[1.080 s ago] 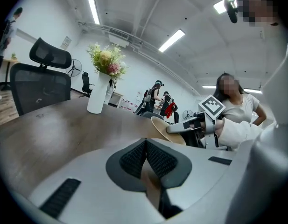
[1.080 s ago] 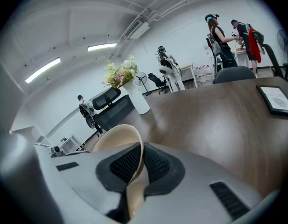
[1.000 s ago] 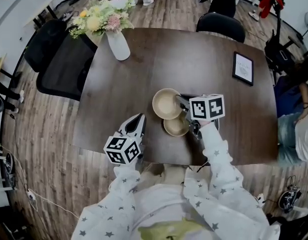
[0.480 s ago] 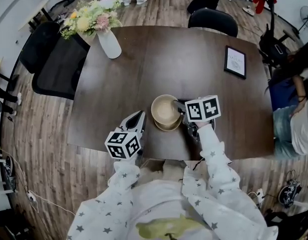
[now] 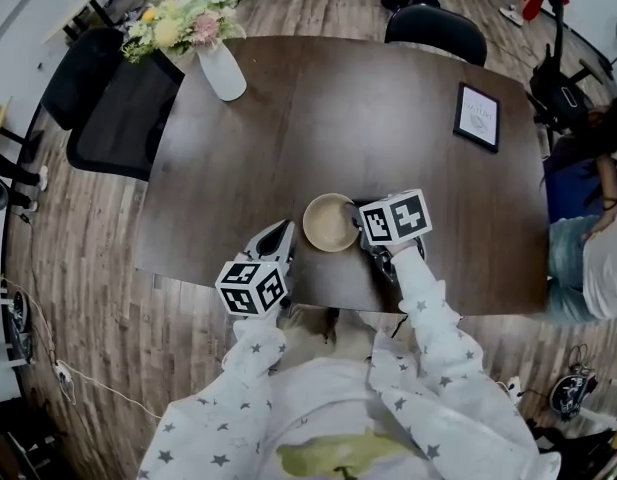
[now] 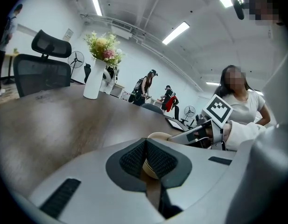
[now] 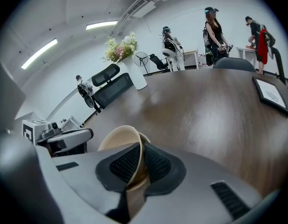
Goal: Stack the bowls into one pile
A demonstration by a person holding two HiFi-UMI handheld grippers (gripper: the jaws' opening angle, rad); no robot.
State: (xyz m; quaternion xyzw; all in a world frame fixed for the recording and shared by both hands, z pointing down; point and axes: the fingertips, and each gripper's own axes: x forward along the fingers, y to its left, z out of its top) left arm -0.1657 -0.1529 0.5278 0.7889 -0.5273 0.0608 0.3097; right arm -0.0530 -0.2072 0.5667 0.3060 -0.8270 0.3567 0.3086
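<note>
A beige bowl point(image 5: 330, 222) sits over a second bowl near the table's front edge, so the head view shows one pile. My right gripper point(image 5: 359, 219) is shut on the upper bowl's right rim. In the right gripper view the rim of the bowl point(image 7: 116, 137) stands tilted between the pads of the right gripper point(image 7: 141, 152), and the lower bowl's rim point(image 7: 144, 137) peeks out behind. My left gripper point(image 5: 279, 233) hovers left of the pile, shut and holding nothing. The left gripper point(image 6: 145, 144) points at the bowl point(image 6: 156, 136) just ahead.
A white vase of flowers point(image 5: 220, 68) stands at the table's far left, a framed card point(image 5: 478, 116) at the far right. Black chairs point(image 5: 435, 30) point(image 5: 100, 108) flank the dark table point(image 5: 388, 118). A person point(image 5: 598, 258) sits at the right.
The right gripper has carried its bowl toward me and down over the second bowl, which now hides beneath it. The left gripper has drifted slightly but stays shut.
</note>
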